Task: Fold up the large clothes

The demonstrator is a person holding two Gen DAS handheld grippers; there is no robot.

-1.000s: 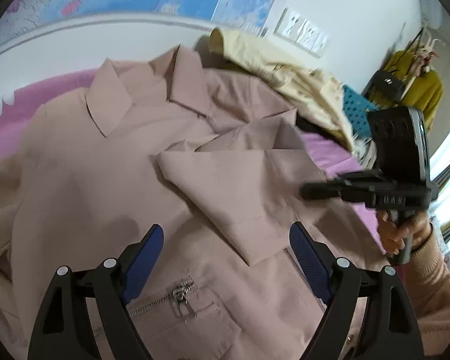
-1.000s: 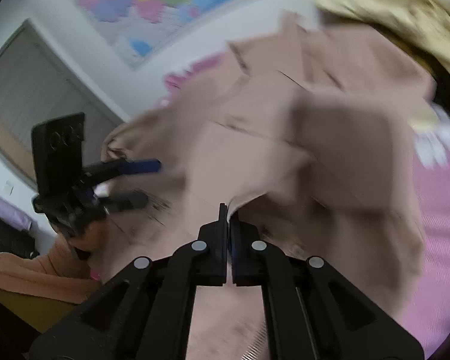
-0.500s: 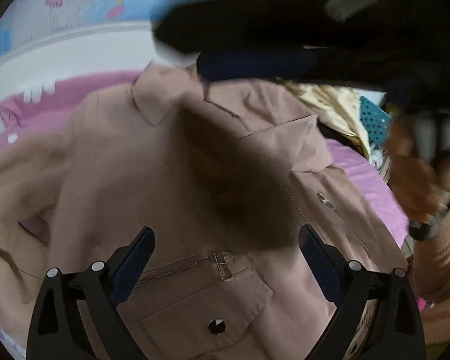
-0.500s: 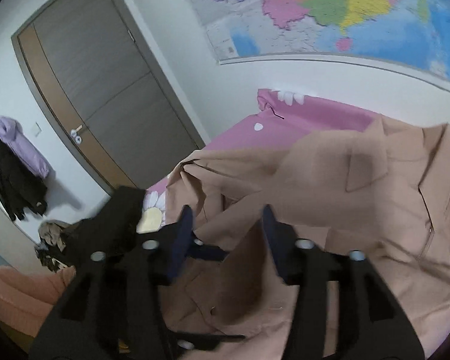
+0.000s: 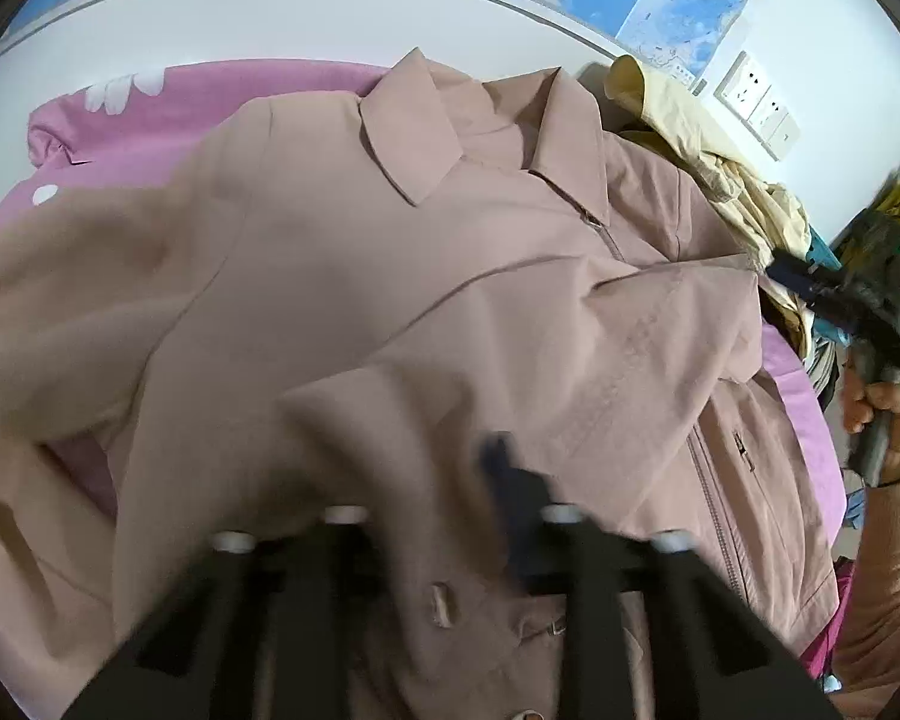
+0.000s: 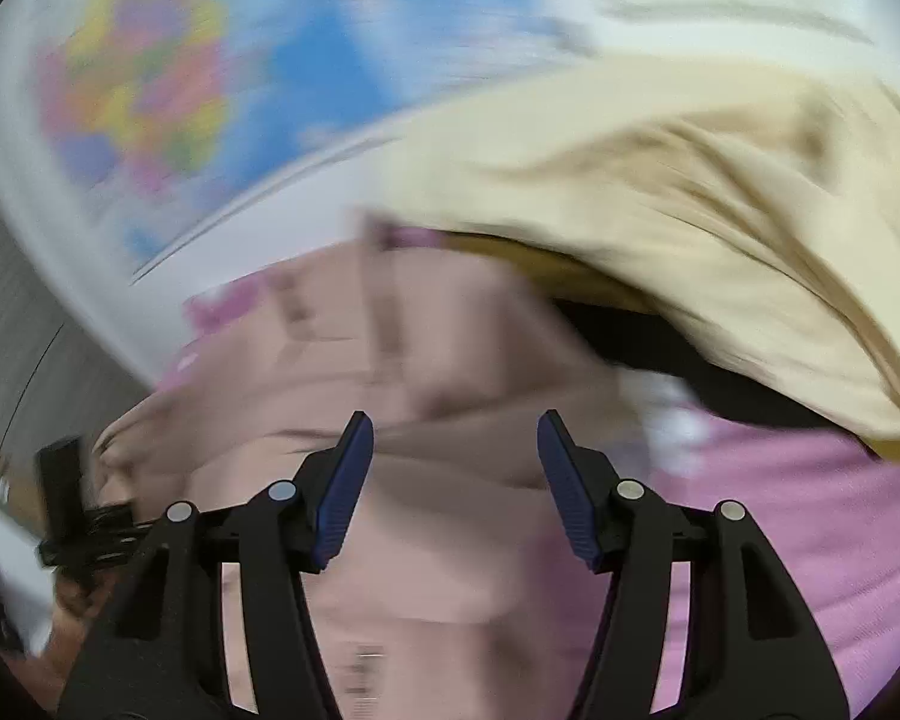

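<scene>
On the pink bedsheet (image 5: 168,114) lies the beige jacket (image 5: 342,276). Left gripper (image 5: 444,480) is blurred, grip unclear; right gripper (image 6: 456,480) is released, holding nothing. Fold each sleeve (image 5: 570,354) flat across the front.

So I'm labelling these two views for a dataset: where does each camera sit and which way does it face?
Left wrist: on the left gripper, blurred, looking down at the dusty-pink jacket toward the wall map; the right hand shows.
Right wrist: on the right gripper, jaws apart, facing the cream garment; the left gripper shows low on the left.
Shared: the jacket, the cream garment, the pink bedsheet.
</scene>
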